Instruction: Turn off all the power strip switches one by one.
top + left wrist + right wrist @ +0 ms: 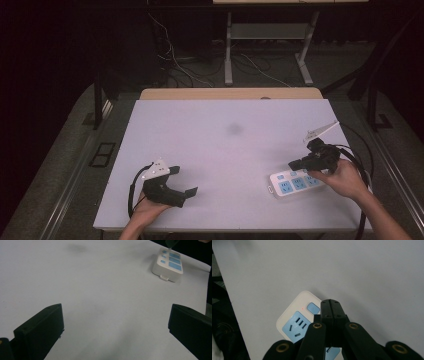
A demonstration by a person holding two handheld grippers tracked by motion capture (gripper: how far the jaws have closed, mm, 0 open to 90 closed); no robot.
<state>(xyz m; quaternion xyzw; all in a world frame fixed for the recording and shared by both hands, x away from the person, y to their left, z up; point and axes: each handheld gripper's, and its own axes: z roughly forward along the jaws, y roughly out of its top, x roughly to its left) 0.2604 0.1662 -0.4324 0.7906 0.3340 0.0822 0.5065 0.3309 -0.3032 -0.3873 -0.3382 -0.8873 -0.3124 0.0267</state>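
Observation:
A white power strip (292, 183) with blue sockets lies flat near the table's front right corner. My right gripper (291, 164) is shut, with nothing between its jaws. Its closed tips hover over the strip's far end. In the right gripper view the tips (330, 302) sit just right of a small blue button (312, 307) on the strip (292, 321). A tiny red light glows beside that button. I cannot tell whether the tips touch the strip. My left gripper (184, 181) rests at the front left, open and empty. In its own view the jaws (115, 312) stand wide apart, with the strip (169, 263) far off.
The white tabletop (225, 115) carries a faint grey smudge (234, 129) near its middle. A wooden edge (230, 93) runs along the far side. The right gripper's cable (362, 165) loops off the right edge. Loose cables (175, 62) and a stand's legs lie on the floor beyond.

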